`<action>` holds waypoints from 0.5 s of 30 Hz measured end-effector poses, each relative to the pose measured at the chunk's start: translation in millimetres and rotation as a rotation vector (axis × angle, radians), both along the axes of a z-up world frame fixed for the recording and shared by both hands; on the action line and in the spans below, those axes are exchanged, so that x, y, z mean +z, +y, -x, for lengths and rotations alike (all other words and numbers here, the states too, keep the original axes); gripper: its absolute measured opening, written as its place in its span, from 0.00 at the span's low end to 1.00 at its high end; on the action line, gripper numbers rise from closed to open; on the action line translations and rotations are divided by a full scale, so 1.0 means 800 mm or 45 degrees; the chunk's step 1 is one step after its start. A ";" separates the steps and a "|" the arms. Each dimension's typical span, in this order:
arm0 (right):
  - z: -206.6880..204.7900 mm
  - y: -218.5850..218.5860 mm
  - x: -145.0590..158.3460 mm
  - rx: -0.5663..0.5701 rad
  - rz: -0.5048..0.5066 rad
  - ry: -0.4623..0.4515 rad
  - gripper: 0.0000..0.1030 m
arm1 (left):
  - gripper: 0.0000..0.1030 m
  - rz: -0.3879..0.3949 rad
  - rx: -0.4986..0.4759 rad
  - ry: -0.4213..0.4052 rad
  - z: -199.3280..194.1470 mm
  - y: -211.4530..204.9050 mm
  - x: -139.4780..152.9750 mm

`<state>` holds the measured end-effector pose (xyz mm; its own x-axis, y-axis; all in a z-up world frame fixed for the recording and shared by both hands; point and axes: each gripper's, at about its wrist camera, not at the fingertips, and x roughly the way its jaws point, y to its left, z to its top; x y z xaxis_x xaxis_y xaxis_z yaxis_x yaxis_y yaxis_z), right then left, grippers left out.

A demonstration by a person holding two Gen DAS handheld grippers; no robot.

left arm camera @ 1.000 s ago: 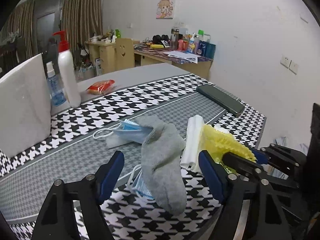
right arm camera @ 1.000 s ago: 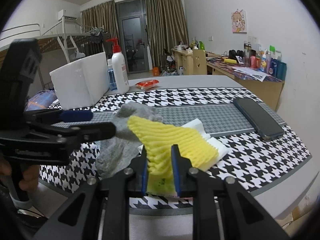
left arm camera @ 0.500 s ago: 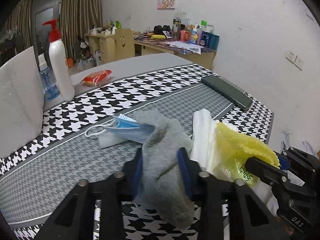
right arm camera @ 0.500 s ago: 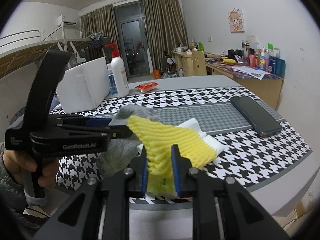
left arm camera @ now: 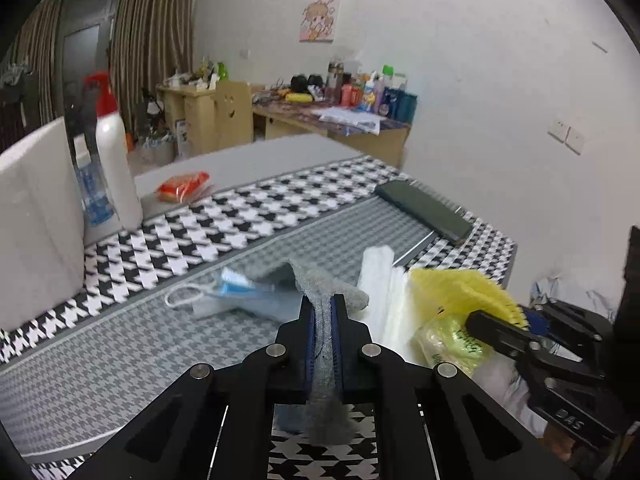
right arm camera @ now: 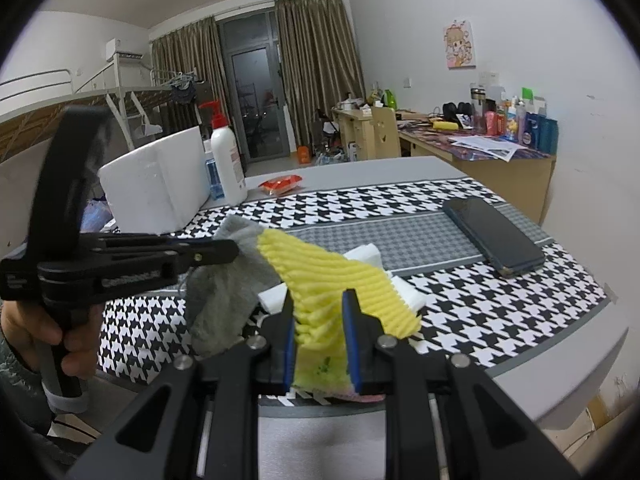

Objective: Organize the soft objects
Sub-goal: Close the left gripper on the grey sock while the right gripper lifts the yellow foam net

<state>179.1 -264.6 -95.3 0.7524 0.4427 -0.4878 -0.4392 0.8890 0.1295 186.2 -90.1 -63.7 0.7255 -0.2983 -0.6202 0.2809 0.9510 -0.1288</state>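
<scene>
I have the grey sock (left arm camera: pixel 325 344) pinched in my left gripper (left arm camera: pixel 322 322) and the yellow ribbed sponge cloth (right arm camera: pixel 336 280) pinched in my right gripper (right arm camera: pixel 318 316).

The sock is squeezed thin between the left gripper's blue pads, its end hanging off the near edge of the counter (left arm camera: pixel 168 240). The yellow cloth rises from the right gripper, lifted over white folded cloths (left arm camera: pixel 378 280). A blue face mask (left arm camera: pixel 240 292) lies just beside the sock on the houndstooth runner. Farther back sit a dark phone (right arm camera: pixel 494 236), a white pump bottle (right arm camera: pixel 226 160), a white foam box (right arm camera: pixel 156 184) and a red packet (right arm camera: pixel 280 184).
</scene>
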 end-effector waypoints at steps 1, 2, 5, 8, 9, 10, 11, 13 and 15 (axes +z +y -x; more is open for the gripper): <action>0.001 -0.001 0.002 -0.004 -0.001 -0.005 0.23 | 0.08 0.002 -0.006 -0.016 0.003 0.001 0.006; 0.002 -0.001 0.004 -0.005 -0.001 -0.012 0.21 | 0.08 0.004 -0.011 -0.031 0.007 0.002 0.012; 0.006 -0.001 0.008 -0.002 -0.008 -0.030 0.20 | 0.08 0.018 -0.024 -0.072 0.016 0.004 0.027; 0.008 -0.003 0.011 -0.012 -0.010 -0.036 0.15 | 0.08 0.051 -0.036 -0.083 0.020 0.009 0.039; 0.009 -0.003 0.012 -0.017 -0.011 -0.037 0.14 | 0.08 0.055 -0.034 -0.096 0.023 0.011 0.043; 0.010 -0.003 0.013 -0.020 -0.012 -0.038 0.14 | 0.08 0.052 -0.033 -0.104 0.023 0.010 0.045; 0.010 -0.003 0.014 -0.025 -0.013 -0.039 0.13 | 0.08 0.053 -0.032 -0.114 0.025 0.011 0.048; 0.012 -0.004 0.017 -0.025 -0.015 -0.044 0.13 | 0.08 0.064 -0.037 -0.127 0.028 0.013 0.053; 0.013 -0.004 0.020 -0.026 -0.016 -0.052 0.13 | 0.08 0.082 -0.036 -0.143 0.033 0.017 0.059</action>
